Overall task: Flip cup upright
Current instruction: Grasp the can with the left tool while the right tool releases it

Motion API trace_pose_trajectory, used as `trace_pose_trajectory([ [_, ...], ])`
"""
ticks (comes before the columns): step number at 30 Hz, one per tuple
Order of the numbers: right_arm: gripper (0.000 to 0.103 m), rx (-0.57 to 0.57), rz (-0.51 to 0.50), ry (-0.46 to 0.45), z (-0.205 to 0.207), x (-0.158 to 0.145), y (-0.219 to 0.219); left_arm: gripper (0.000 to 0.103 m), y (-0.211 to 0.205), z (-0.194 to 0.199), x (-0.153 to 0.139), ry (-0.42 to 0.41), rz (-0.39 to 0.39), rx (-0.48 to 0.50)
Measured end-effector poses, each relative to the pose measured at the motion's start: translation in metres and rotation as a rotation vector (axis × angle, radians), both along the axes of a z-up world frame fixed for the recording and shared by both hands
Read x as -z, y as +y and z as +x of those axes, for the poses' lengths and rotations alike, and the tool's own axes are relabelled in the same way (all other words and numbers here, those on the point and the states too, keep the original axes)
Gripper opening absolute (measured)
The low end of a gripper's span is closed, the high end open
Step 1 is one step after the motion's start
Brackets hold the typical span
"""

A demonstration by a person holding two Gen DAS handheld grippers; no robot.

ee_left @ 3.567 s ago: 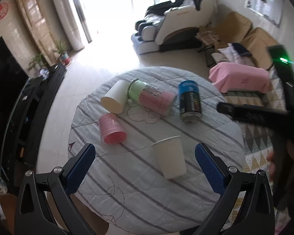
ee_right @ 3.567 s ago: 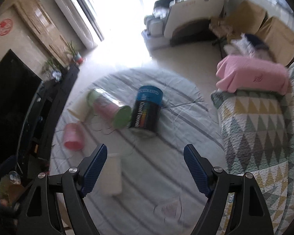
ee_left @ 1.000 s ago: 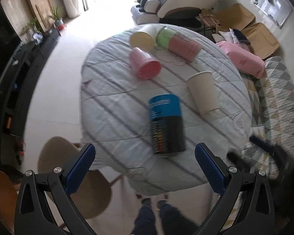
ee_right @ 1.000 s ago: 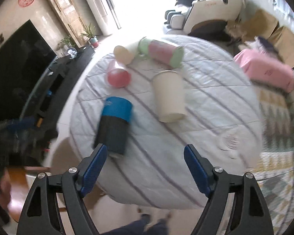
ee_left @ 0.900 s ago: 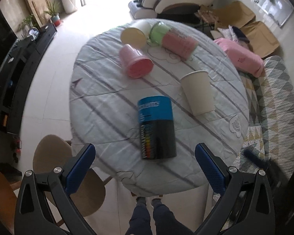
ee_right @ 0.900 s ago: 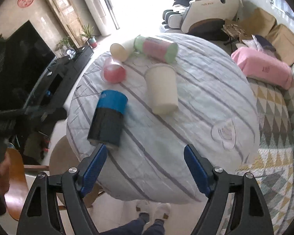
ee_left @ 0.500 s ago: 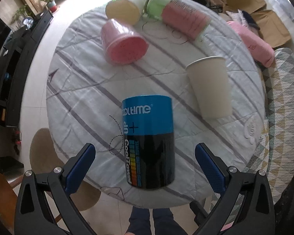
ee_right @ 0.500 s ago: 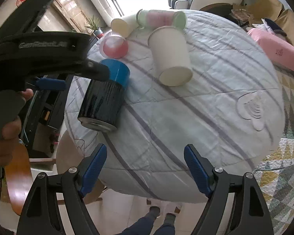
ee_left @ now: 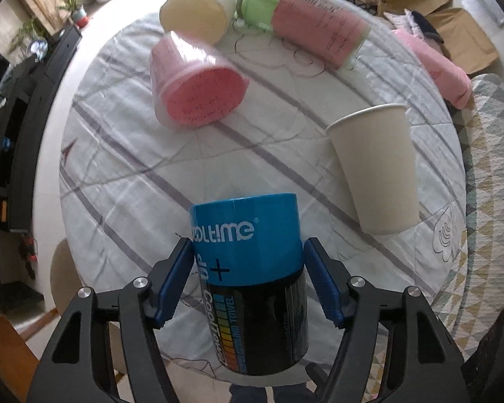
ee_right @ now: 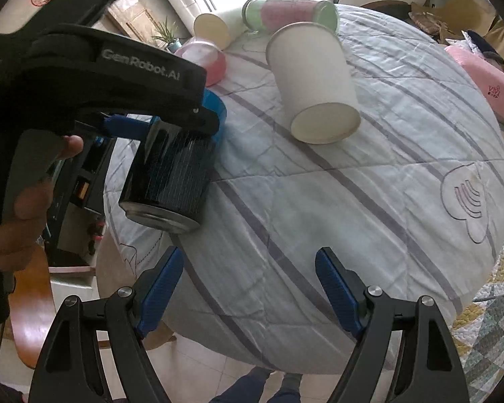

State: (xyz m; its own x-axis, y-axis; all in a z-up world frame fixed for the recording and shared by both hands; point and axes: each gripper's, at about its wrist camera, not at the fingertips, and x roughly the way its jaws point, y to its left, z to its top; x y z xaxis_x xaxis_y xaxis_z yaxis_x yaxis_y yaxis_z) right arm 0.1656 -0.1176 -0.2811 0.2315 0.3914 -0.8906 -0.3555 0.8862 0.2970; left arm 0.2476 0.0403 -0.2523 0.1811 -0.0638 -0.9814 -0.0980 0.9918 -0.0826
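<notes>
While the bench (ee_left: pixel 124 154) carries several tipped cups, the blue-and-black cup (ee_left: pixel 248 278) lies on its side between the left claw (ee_left: pixel 247 278) pads, which grip its stiff, probably slick wall mid-body. Right claw (ee_right: pixel 248 288) hangs released, just short of it.

White paper cup (ee_left: pixel 376 168) upside down on table, rim down, slightly tilted.

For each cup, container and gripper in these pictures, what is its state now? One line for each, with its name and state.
Blue and black can: lying on its side, clamped by the left gripper.
White paper cup: lying on its side.
Pink cup: lying on its side.
Cream cup: lying on its side.
Green and pink container: lying on its side.
Left gripper: shut on the can.
Right gripper: open, holding nothing.
</notes>
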Motion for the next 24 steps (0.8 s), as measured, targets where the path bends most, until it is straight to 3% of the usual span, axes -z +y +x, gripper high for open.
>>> trace_pose_trajectory([
  [10, 0.082, -0.005, 0.032, -0.009, 0.003, -0.012, 0.002, 0.068, 0.015, -0.018, -0.043, -0.215, -0.054, -0.005],
  [14, 0.082, 0.006, 0.041, -0.031, 0.007, -0.019, 0.0, 0.068, 0.008, -0.027, -0.049, -0.314, -0.039, -0.003],
  [18, 0.082, 0.018, 0.04, -0.004, 0.012, -0.009, 0.0, 0.067, 0.004, -0.029, -0.029, -0.271, -0.046, -0.015],
  [24, 0.082, 0.016, 0.012, 0.015, 0.015, 0.002, 0.004, 0.067, -0.003, -0.025, -0.032, -0.293, -0.021, -0.023],
])
